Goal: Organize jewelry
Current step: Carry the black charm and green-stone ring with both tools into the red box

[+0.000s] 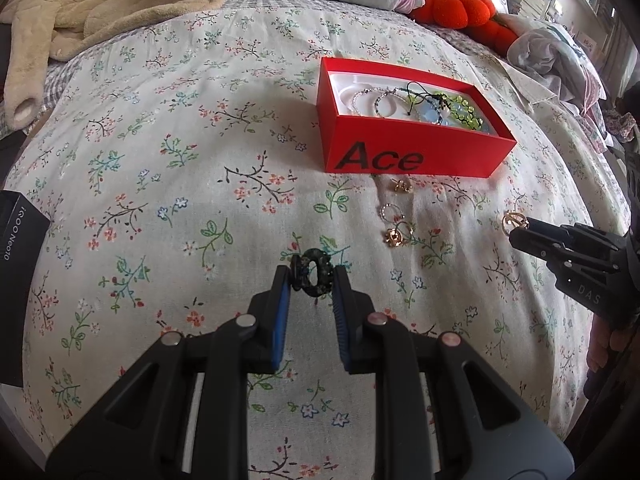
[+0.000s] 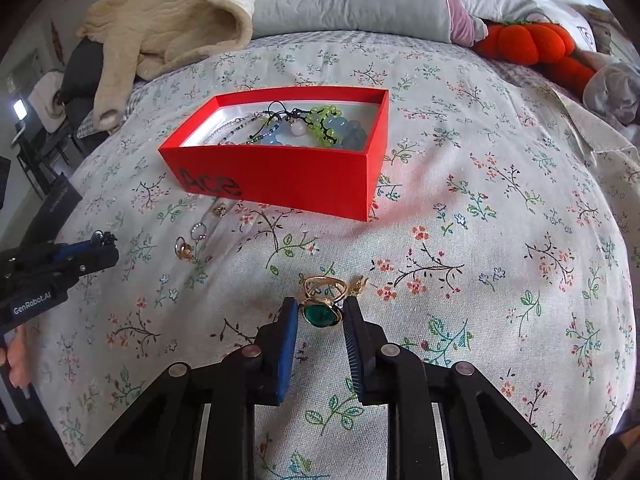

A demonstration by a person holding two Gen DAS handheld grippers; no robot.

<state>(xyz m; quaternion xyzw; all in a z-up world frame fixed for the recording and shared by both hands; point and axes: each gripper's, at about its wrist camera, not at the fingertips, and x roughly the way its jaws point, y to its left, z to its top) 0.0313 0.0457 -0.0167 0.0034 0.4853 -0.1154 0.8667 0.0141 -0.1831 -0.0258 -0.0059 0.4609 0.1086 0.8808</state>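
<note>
The red box (image 1: 404, 148), printed "Ace" in black on its side, sits on the floral bed (image 1: 160, 160) toward the pillow end, holding beaded bracelets (image 2: 316, 128). The left tongs (image 1: 312, 276), marked "GenRobot.AI", pinch a dark ring (image 1: 316, 274). The right tongs (image 2: 320, 312), marked "DAS", grip a gold ring with a green stone (image 2: 320, 308); a black box (image 1: 16, 280) reading "iQOO Neo10" lies at the bed's left edge.

We've got both grippers angled down: left gripper (image 1: 312, 276) clamped, right gripper (image 2: 320, 312) pinched too, fingers barely apart.
</note>
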